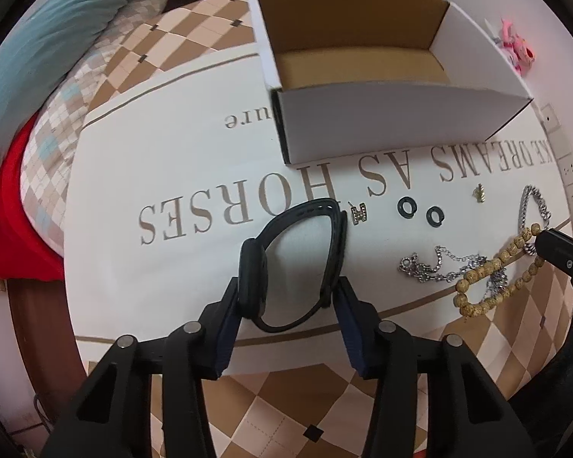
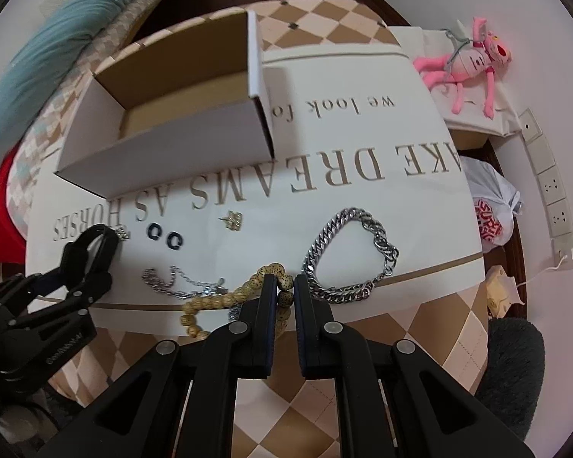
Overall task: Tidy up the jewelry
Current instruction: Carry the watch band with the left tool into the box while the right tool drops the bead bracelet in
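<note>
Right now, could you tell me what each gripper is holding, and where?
Left gripper: black smartwatch, fingers across its case and strap. Right gripper: wooden bead bracelet, pinched on a few beads.

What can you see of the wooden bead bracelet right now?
The bead bracelet is a loop of tan, speckled round beads that look like wood or seed. It lies at the near edge of the white cloth, partly across a thin silver chain. The right gripper is shut on its beads.

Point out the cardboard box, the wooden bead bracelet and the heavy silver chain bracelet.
cardboard box (image 1: 393, 122), left wrist view, near white wall.
wooden bead bracelet (image 2: 217, 299), right wrist view, left bead run.
silver chain bracelet (image 2: 326, 236), right wrist view, left links.
</note>
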The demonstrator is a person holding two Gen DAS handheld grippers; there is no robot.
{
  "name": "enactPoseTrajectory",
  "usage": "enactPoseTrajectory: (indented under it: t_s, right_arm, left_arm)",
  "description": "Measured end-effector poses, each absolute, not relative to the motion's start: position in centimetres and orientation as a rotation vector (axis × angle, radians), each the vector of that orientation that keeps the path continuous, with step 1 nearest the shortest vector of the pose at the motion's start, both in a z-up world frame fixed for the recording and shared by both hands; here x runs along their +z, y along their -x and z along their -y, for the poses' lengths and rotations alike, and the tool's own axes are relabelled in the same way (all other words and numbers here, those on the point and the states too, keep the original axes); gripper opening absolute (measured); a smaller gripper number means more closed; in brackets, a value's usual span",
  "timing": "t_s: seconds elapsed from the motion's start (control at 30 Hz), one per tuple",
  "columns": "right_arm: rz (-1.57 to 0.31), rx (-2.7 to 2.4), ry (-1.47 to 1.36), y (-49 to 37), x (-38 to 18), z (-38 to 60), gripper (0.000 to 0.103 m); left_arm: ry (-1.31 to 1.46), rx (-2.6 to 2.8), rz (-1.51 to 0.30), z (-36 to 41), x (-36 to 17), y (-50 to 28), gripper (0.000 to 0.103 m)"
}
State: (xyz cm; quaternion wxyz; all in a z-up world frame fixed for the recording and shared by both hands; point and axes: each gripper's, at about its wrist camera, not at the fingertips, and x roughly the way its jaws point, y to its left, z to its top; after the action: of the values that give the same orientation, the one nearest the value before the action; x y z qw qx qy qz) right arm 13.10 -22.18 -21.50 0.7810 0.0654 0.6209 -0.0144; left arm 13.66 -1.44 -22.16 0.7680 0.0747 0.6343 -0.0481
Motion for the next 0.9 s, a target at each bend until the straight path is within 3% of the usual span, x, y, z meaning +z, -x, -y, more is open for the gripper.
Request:
enactPoseTrajectory:
  t_s: [0.4,0.7,0.9]
  right_arm:
    - [-1.218,0.070,-0.151,-12.7,-14.4,20.7,0.009]
    - [-1.086,0.147,-0.150,-14.7,-7.1,19.9,0.009]
    - [-1.025,0.167,-0.156,-19.1,-4.7,20.0,0.009]
  left_arm:
    - [-0.038,-0.102,-1.235,0.9,-14.9,-11.8,0.043]
    - [0.061,-0.104,-1.119,-0.3,-9.2,-15.9,0.043]
    - [0.106,-0.086,-1.100,-0.2,-8.2,-20.4,0.043]
